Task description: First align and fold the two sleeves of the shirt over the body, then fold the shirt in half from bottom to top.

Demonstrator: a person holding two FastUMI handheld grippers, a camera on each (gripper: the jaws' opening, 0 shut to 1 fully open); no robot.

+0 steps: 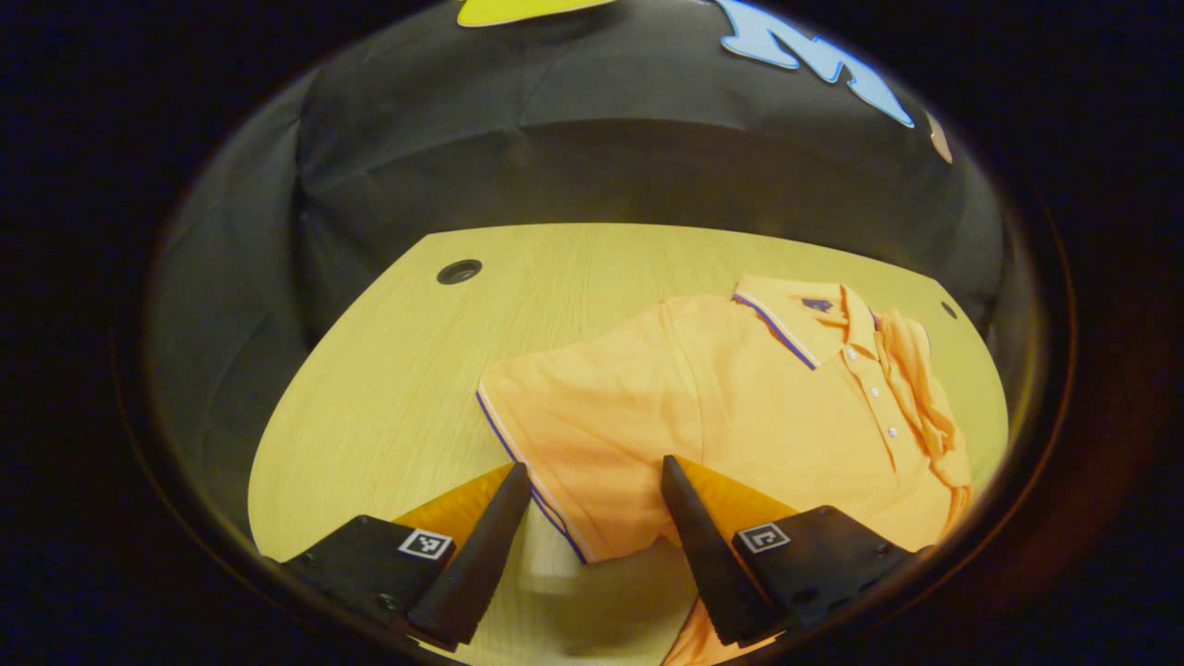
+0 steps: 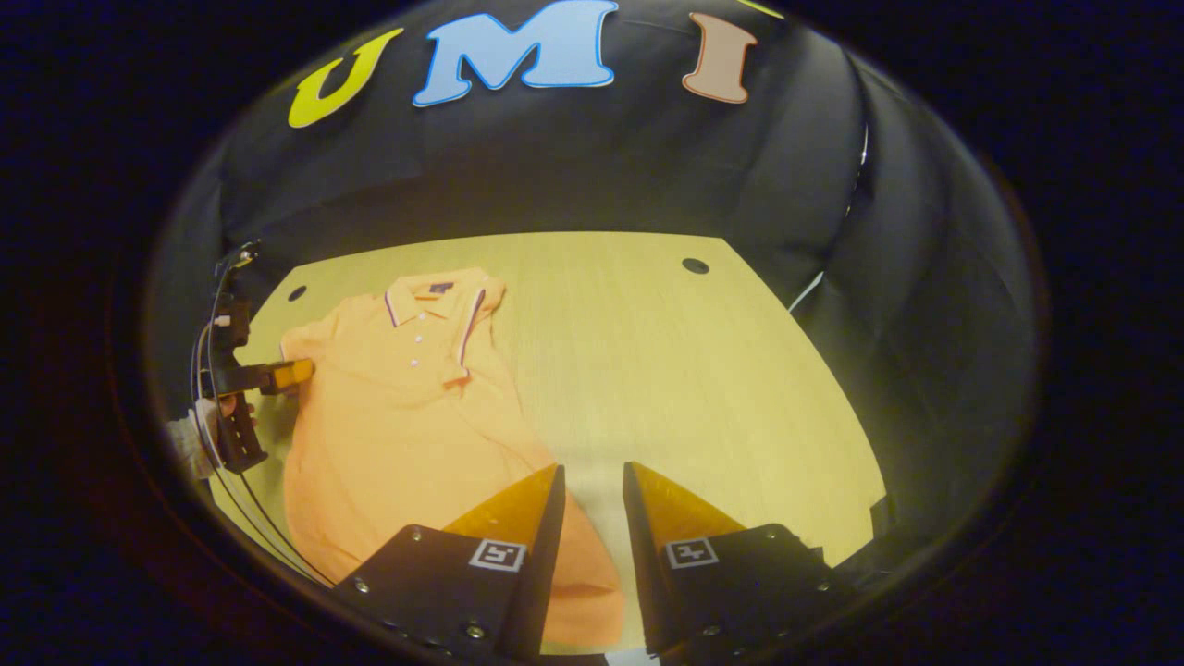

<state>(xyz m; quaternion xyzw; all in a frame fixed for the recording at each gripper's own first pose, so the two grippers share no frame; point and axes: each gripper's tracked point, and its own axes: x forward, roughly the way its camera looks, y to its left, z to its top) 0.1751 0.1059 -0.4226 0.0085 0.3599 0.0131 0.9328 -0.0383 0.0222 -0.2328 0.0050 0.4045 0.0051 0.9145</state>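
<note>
Between your left gripper (image 1: 592, 481) fingers, spread wide and empty, lies the shirt (image 1: 740, 407) sleeve (image 1: 564, 425) hem: pinch it, fold over the body. Right gripper (image 2: 592, 481), part open, empty, hovers beside the shirt's edge.

The worktop (image 2: 647, 370) lies bare across a broad stretch beside the shirt (image 2: 398, 416), from the garment's edge out to the far corner with its cable hole (image 2: 695, 266), so a gripper can pass there freely. In the left gripper view bare wood also runs from the sleeve (image 1: 573, 435) out to another cable hole (image 1: 460, 271). The black cloth wall (image 2: 592, 176) closes the worktop's far edge and sides. The left gripper (image 2: 294, 372), with a hand (image 2: 222, 407) and trailing cables (image 2: 208, 351), stands at the shirt's far side.
</note>
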